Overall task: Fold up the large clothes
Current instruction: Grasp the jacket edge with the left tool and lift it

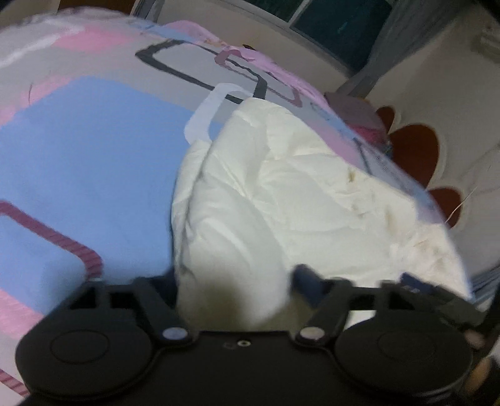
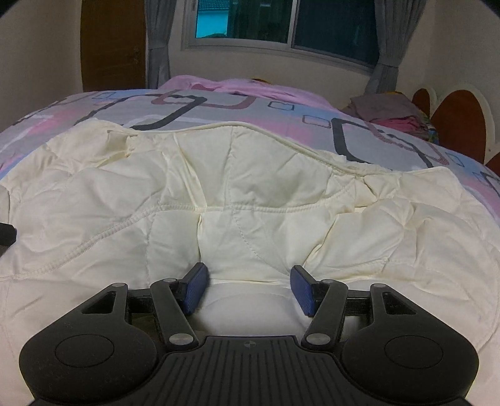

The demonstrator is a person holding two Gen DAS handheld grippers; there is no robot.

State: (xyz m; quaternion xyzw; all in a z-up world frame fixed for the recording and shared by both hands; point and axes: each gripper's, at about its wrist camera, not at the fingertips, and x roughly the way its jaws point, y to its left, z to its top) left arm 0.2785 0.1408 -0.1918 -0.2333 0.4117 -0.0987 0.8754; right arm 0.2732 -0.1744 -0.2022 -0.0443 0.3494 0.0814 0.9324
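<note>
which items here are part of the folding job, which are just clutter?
Job:
cream quilted comforter
right tongs, gripping a comforter fold
left tongs, comforter bunched between them

Lying about:
patterned bedspread
folded clothes pile
window
curtains

Right gripper (image 2: 248,289) matte black, ribbed base plate, round side housings, silver pivot screws, blue textured pads (image 2: 195,287), left gripper (image 1: 240,290) alike

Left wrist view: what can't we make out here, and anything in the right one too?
- Left claw: motion blur, and the cream quilt covers one finger; grip unclear.
- Quilt's right end: smeared by blur in the left wrist view.
- Right claw: fabric bulges between the pads; contact unclear.
- Quilt's near edge: hidden under the claw body in both views.
</note>
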